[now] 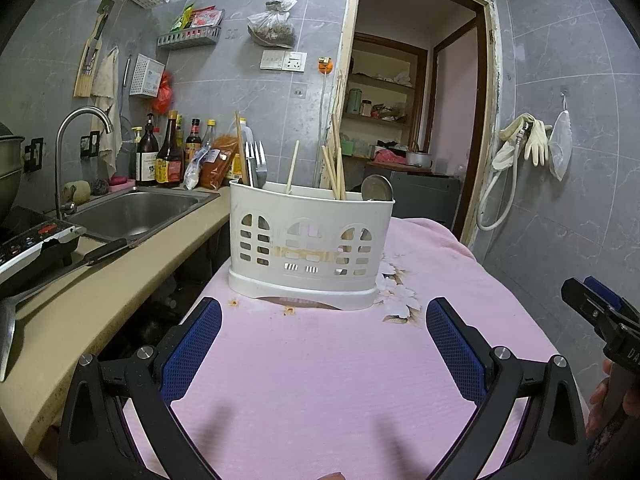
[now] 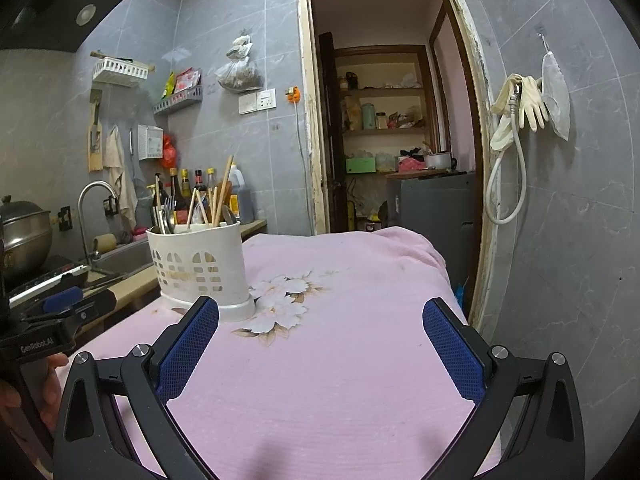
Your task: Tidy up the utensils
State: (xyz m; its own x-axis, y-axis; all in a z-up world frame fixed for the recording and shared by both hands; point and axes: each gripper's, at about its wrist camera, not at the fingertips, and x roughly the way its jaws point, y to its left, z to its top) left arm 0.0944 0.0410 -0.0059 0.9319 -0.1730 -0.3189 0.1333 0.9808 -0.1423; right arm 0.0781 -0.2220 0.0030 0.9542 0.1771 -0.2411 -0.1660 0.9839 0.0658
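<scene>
Both of your grippers hang empty over the pink cloth: the left gripper (image 1: 324,322) has its jaws spread wide, and the right gripper (image 2: 320,322) the same, neither touching anything. The white caddy (image 1: 310,240) stands upright on the bench ahead of your left gripper, near the edge by the sink (image 1: 136,208). In it stand forks (image 1: 256,160), wooden chopsticks (image 1: 336,164) and a spoon (image 1: 377,189), all leaning loosely. Expect the chopsticks to be light, stiff and thin, apt to roll or twist in the pads, so pinch one across its upper shaft where it clears the rim. The metal pieces are likely heavier and slicker; take them by the neck, square to the pads. The caddy looks like light plastic and may tip or slide if you drag a utensil sideways, so lift straight up
</scene>
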